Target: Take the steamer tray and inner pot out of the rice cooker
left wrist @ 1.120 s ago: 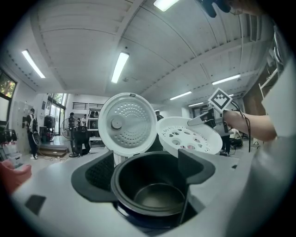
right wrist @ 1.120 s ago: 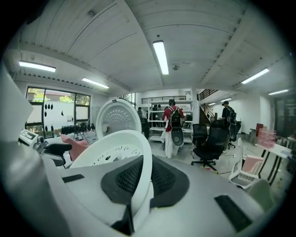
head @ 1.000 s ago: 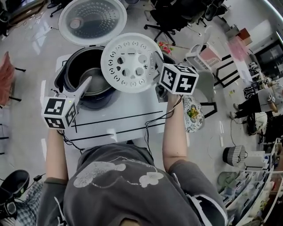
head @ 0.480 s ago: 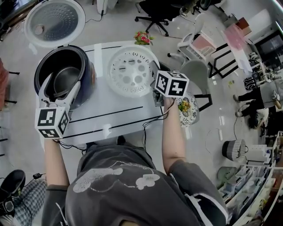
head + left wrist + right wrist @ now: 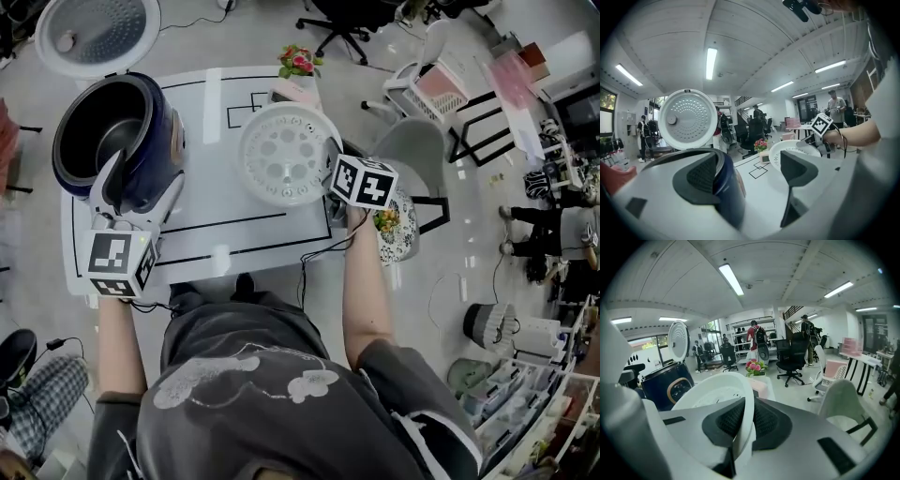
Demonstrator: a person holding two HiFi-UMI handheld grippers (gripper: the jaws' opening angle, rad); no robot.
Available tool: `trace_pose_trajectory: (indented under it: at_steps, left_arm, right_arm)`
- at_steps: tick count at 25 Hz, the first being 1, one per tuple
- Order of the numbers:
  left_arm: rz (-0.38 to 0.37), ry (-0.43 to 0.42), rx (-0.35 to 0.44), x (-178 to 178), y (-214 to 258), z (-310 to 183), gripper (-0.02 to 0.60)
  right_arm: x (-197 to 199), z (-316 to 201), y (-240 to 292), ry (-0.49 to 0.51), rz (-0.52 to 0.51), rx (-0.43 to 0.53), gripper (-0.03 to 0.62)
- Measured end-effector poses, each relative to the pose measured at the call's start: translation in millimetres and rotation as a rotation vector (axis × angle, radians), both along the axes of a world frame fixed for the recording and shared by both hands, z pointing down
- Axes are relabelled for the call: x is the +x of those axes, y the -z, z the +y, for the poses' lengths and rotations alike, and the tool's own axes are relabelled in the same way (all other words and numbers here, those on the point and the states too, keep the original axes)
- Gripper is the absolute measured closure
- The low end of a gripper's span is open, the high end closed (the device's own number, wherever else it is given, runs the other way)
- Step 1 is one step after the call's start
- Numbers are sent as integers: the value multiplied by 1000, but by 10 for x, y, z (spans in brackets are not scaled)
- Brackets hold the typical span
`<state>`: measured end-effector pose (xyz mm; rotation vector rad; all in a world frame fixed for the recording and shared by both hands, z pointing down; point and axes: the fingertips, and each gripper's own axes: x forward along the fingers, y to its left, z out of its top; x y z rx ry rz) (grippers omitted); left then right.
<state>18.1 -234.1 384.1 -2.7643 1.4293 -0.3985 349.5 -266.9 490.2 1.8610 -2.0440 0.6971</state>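
The dark blue rice cooker (image 5: 161, 131) stands on the table's left with its lid (image 5: 94, 33) flipped up, and the metal inner pot (image 5: 98, 127) sits inside it. My left gripper (image 5: 139, 185) is open at the cooker's near wall; in the left gripper view the cooker's wall (image 5: 729, 187) lies between the wide jaws of the left gripper (image 5: 750, 173). My right gripper (image 5: 330, 171) is shut on the right rim of the white perforated steamer tray (image 5: 281, 155), low over the table's middle. Its pads clamp the tray (image 5: 726, 394) edge-on in the right gripper (image 5: 743, 420) view.
The white table (image 5: 234, 239) carries black line markings. A pink box (image 5: 295, 92) and a flower pot (image 5: 298, 64) stand at its far edge. A grey chair (image 5: 412, 150) and a patterned dish (image 5: 398, 230) are to the right. Cables hang off the front edge.
The right gripper has carried the steamer tray from above the cooker rightward and down over the table. The left gripper has moved left along the cooker's near wall.
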Motion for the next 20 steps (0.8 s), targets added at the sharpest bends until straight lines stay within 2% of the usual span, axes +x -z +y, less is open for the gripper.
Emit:
trace_pose_trajectory:
  at_steps: [11,20]
  left_arm:
    - [-11,-67,-128,592,-609,164,153]
    - [-15,-77,-223,778,-1023,154,153]
  right_arm:
    - [199,-13,-720,-60,-78,-70,543]
    - [338,-130,-1104,-99,-78,-115,543]
